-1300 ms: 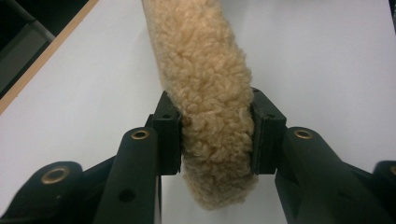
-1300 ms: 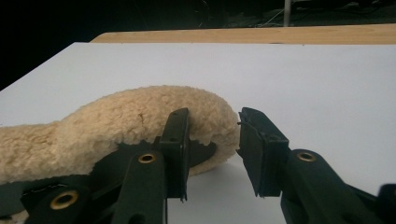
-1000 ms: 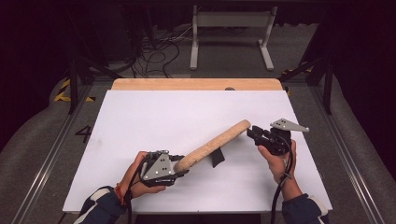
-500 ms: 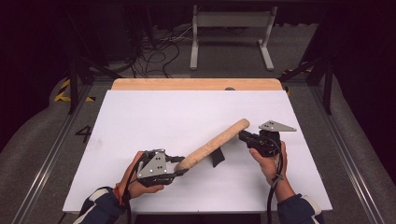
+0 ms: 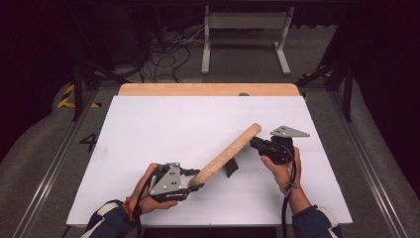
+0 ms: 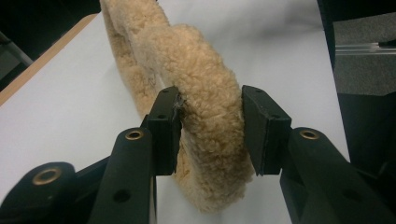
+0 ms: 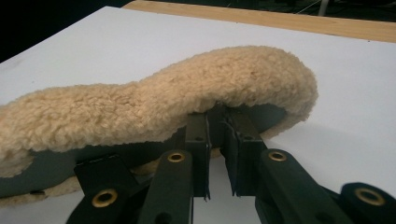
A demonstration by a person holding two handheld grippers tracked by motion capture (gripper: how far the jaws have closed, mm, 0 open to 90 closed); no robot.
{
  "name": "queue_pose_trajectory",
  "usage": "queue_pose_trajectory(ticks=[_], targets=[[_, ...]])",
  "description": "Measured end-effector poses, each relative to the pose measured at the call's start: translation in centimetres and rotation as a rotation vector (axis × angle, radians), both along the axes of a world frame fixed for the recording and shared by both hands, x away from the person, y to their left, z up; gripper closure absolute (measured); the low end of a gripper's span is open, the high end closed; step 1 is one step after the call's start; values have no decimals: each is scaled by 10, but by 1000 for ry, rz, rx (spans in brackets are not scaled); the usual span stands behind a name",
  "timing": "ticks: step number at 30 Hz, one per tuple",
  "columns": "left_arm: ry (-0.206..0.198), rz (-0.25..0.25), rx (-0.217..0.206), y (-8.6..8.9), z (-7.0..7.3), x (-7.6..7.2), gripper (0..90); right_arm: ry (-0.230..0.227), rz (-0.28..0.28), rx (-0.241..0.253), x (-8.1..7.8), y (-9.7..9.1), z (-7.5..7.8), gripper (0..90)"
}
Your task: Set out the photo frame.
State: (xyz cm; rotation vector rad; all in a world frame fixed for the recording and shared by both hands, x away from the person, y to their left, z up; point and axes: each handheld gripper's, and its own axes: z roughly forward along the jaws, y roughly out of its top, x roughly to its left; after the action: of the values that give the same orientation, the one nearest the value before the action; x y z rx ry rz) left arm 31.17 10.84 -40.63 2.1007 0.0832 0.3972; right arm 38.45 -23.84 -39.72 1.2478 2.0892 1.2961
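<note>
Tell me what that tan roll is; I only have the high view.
Observer: A fleece pad, curly pile outward, folded over on itself.
Operator: Report the left tongs' grip.
Observer: The left tongs have just been closing; both their pads press into the fleece fold from either side.
Operator: Check the right tongs now.
Observer: The right tongs have just been closing as well. They stand nearly shut at the pad's edge, below the pile, where a grey underside shows. Whether they pinch that edge I cannot tell.
</note>
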Motion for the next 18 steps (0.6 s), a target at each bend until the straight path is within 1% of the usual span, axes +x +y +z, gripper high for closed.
queue_pose_trajectory(ticks=[5,7,13,18], targets=[[1,-4,-2,-3,0,-2,584,5,10,-8,2,7,-1,810],[1,-6,-1,-4,0,-2,578,3,9,-22,2,12,-1,815],[4,-6,-2,-6,0,-5,573,4,3,-37,0,18,-1,838],[10,-9,-5,-10,0,-8,564,-1,16,-70,-2,28,-2,855]])
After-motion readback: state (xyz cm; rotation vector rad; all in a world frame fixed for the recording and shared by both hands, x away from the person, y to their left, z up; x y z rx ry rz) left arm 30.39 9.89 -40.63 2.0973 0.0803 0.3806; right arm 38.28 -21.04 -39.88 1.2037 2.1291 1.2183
